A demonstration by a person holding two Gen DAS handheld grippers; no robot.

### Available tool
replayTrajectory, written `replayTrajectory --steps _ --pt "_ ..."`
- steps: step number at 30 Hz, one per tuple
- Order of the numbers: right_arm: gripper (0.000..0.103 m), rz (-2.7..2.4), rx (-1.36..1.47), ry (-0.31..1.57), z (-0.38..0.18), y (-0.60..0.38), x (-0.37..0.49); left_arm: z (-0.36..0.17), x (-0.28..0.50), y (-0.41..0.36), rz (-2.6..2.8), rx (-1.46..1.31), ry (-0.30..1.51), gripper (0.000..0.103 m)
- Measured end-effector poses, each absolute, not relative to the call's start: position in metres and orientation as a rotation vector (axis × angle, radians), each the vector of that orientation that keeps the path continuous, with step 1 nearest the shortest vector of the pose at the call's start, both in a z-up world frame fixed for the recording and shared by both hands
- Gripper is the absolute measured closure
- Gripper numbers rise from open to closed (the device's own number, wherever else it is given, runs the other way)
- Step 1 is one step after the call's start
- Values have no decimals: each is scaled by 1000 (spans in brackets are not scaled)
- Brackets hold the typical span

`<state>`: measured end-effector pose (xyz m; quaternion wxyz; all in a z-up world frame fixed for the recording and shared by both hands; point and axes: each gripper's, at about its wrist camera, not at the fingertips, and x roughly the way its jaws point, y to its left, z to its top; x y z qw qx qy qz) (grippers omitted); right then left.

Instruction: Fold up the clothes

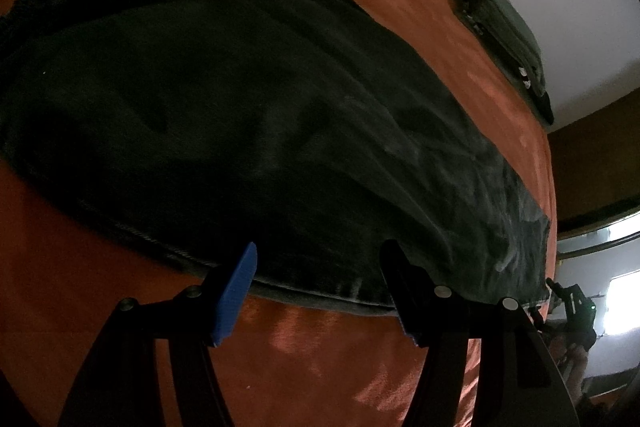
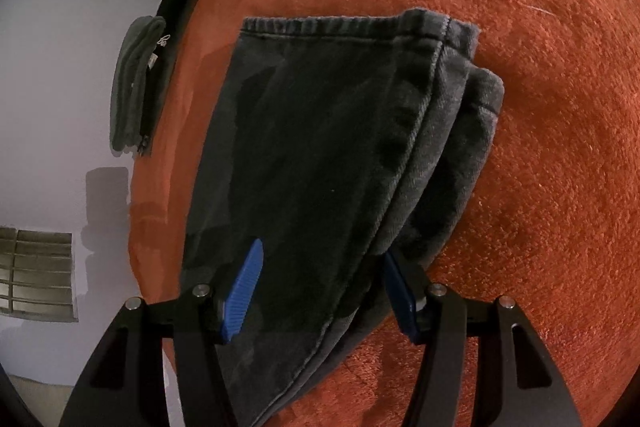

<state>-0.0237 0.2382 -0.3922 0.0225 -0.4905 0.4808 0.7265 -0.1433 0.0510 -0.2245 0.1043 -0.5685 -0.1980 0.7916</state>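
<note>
A dark grey garment lies spread on an orange blanket. My left gripper stands open at the garment's near hem, its blue pad just over the hem and nothing pinched. In the right wrist view the same garment shows as a folded stack with a ribbed band at the far end. My right gripper has its jaws wide apart astride the near part. The left blue pad lies over the cloth, and the layered edge covers the tip of the right finger. The pads do not press on the cloth.
A folded grey-green piece of clothing lies at the blanket's edge, partly on a pale surface. A slatted grille is at the lower left. The blanket is bare to the right of the garment.
</note>
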Motion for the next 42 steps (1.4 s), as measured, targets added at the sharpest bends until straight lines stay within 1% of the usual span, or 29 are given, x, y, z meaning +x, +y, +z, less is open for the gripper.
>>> replayTrajectory --steps 16,26,29,30,31,32,33,34,38,39,41,42 --pt "44 2251 -1521 1488 -392 243 -19 -224 -145 56 2326 -1671 -545 37" --pt "44 2321 -1530 1428 -384 233 -29 -225 -141 54 2303 -1673 -570 37" --pt "44 2336 -1483 1461 -383 232 -29 -226 -140 51 2303 -1674 -578 37" --pt "45 2359 -1476 1440 -381 229 -28 -226 -140 50 2305 -1674 -581 37" --pt "52 2381 -1470 1418 -379 227 -28 -227 -140 49 2307 -1675 -584 37" --pt "62 2418 -1475 1354 -376 225 -27 -227 -140 49 2308 -1676 -587 37" --pt "84 2452 -1479 1289 -372 222 -27 -228 -140 51 2303 -1678 -585 37" --pt "95 2474 -1492 1242 -370 222 -26 -229 -140 54 2299 -1678 -579 37" --pt "94 2406 -1525 1227 -373 236 -18 -230 -140 61 2285 -1679 -555 37" --pt "92 2343 -1546 1280 -378 243 -14 -230 -140 63 2283 -1679 -549 37" --pt "80 2270 -1534 1342 -386 256 -1 -231 -141 63 2282 -1684 -548 37" --pt "67 2233 -1527 1373 -390 262 5 -232 -142 62 2283 -1687 -552 37"
